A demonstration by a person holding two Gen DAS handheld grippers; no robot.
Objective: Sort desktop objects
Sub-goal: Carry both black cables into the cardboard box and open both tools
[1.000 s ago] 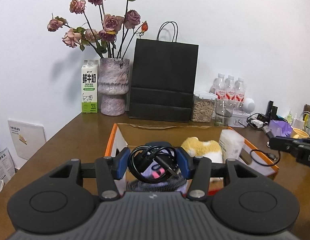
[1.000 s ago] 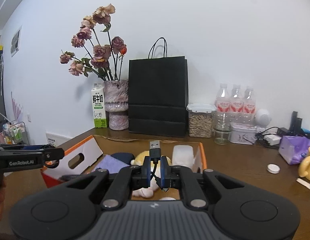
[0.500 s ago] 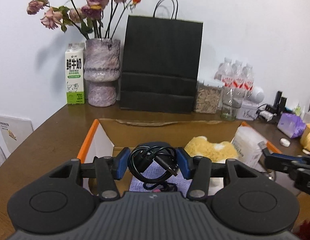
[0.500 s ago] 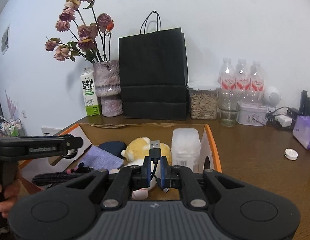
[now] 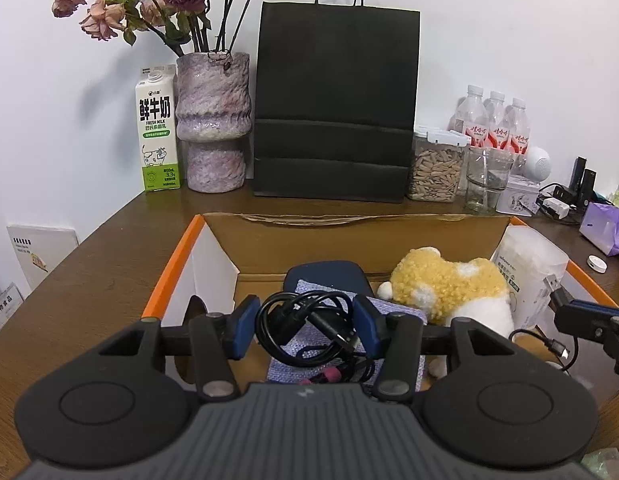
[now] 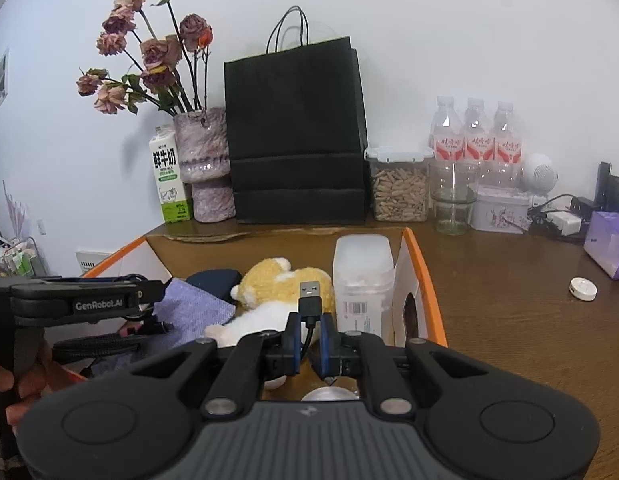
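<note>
My left gripper (image 5: 305, 322) is shut on a coiled black cable (image 5: 301, 320) and holds it over the open cardboard box (image 5: 177, 252) with an orange rim. My right gripper (image 6: 309, 330) is shut on a black USB cable (image 6: 310, 300), its plug pointing up, over the right part of the same box (image 6: 423, 280). In the box lie a yellow-and-white plush toy (image 5: 449, 288), a lilac cloth (image 5: 313, 336), a dark blue object (image 5: 325, 272) and a white plastic container (image 6: 361, 276). The right gripper's tip with the plug shows in the left wrist view (image 5: 565, 308).
At the back of the brown desk stand a black paper bag (image 5: 335, 104), a vase of dried roses (image 5: 213, 120), a milk carton (image 5: 157, 128), a jar of seeds (image 5: 435, 168), a glass (image 5: 487, 178) and water bottles (image 5: 495, 120). A purple pack (image 6: 609, 240) and a white cap (image 6: 582, 289) lie right.
Both grippers have moved forward and down toward the box, each still shut on its cable. The box contents now look closer in both views.
</note>
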